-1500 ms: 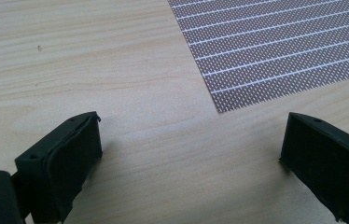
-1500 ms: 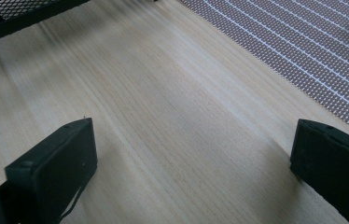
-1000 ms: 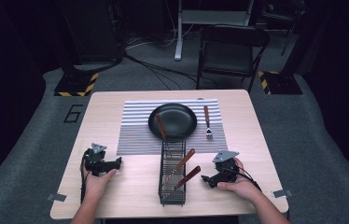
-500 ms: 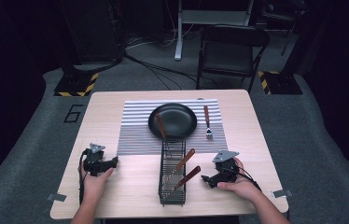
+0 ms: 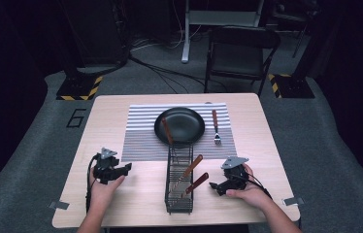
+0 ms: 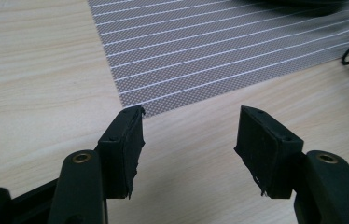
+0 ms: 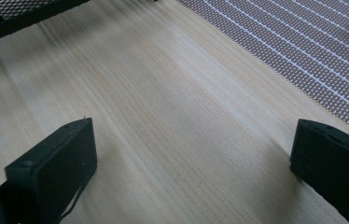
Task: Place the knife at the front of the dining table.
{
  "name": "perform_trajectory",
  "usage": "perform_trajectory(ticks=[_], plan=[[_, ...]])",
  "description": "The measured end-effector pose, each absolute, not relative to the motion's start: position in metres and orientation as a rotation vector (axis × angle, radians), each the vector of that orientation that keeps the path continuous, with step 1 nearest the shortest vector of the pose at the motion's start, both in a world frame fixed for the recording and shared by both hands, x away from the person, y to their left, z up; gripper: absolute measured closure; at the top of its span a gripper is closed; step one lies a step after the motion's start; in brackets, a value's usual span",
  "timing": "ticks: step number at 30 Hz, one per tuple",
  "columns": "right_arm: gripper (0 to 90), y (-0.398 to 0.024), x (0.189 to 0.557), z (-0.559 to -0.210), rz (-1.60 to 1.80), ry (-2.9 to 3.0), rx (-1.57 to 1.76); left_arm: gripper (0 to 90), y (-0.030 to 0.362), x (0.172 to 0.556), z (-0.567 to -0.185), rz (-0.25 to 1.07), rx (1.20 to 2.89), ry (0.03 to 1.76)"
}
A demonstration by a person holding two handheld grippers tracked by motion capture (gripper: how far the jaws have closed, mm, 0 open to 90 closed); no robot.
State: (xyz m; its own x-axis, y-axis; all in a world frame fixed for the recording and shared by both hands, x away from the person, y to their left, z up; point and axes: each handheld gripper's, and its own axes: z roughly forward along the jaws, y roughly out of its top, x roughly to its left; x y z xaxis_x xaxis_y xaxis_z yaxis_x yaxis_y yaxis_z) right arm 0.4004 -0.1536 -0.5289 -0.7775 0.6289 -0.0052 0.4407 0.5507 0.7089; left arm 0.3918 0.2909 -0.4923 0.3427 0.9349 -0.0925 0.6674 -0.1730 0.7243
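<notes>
Right gripper [image 5: 217, 187] rests on table [image 5: 121, 111], jaws wide apart, holding nothing. Left gripper [image 5: 123, 169] same, jaws apart. Nearest thing: wood-handled utensils [image 5: 191, 177] leaning in black wire basket [image 5: 179, 206], at 9 o'clock from right gripper. Best move, likely: come in slow, pinch one brown handle, lift straight up. Handles thin, reddish-brown, tilted.

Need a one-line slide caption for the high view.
Both open grippers, left and right, rest either side of a wire cutlery basket.
</notes>
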Motion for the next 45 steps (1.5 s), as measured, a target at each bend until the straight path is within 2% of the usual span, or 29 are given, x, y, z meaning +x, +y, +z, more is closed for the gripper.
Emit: perform_trajectory(ticks=[21,45], plan=[[0.0,-0.153,0.399,-0.529,1.049,2.529,0.911,41.9,0.263,0.395,-0.456,0.429,1.932,1.315],[0.0,-0.153,0.399,-0.529,1.05,2.529,0.911,50.5,0.218,0.404,-0.412,0.363,1.959,1.155]])
